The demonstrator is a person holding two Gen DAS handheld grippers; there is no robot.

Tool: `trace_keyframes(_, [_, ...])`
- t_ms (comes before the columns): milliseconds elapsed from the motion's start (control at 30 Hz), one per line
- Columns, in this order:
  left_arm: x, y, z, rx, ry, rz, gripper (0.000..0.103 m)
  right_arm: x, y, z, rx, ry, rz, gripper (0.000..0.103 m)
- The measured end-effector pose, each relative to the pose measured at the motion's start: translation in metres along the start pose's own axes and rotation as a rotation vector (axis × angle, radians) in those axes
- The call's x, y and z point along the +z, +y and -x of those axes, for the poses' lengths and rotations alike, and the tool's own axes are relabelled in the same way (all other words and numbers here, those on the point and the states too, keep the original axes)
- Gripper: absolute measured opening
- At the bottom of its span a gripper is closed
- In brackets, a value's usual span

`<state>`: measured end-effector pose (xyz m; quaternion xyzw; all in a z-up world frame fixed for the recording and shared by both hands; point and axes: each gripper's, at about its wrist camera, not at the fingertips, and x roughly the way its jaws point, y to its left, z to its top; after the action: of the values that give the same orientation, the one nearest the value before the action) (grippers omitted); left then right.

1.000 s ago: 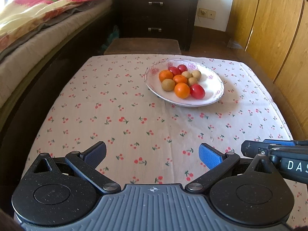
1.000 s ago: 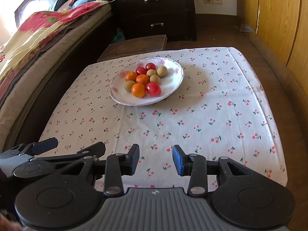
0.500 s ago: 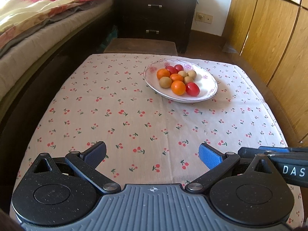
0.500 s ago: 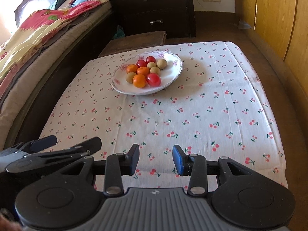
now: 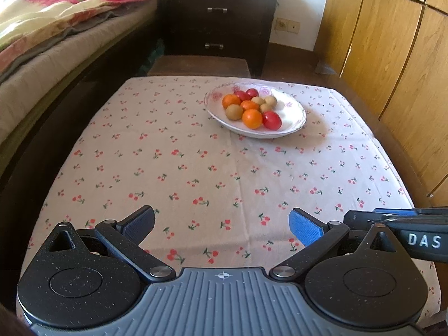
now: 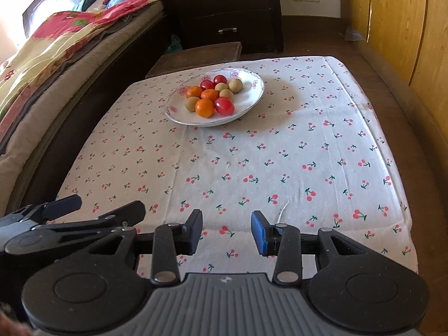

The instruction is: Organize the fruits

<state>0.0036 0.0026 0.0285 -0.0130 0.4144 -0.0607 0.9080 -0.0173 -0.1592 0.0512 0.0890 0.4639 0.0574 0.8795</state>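
On tablecloth [image 5: 224,168]: white plate [image 5: 294,123], fruits [image 5: 252,106] piled
Left gripper [image 5: 221,224]: wide, empty
Right gripper [image 6: 226,232]: narrower gap, empty

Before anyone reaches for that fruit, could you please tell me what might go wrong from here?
1. The round fruits sit heaped and touching in the shallow plate; pinching the front orange could nudge the red fruit beside it over the low rim.
2. The plate rests on a loose tablecloth, so a push may slide it.
3. The left gripper and right gripper sit close together and could collide.
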Motion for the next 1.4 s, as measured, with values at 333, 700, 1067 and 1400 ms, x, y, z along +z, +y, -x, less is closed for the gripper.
trace_keyframes(333, [-0.0026,0.0023,0.0069,0.016,0.001,0.013,0.103,-0.0035,0.0031,0.0050,0.035,-0.015,-0.003,0.040])
trace_keyframes(700, [-0.0035,-0.0008,0.0063,0.038,-0.010,-0.006,0.103,-0.0037,0.0022,0.0011,0.031,-0.003,-0.004,0.040])
trace_keyframes(1067, [-0.0037,-0.0004,0.0040,0.049,-0.005,-0.013,0.103,-0.0037,0.0011,-0.0012,0.035,0.000,-0.006,0.043])
trace_keyframes(1400, [-0.0026,-0.0015,0.0005,0.080,0.010,-0.007,0.103,-0.0023,-0.0035,-0.0021,0.031,0.003,-0.017,0.045])
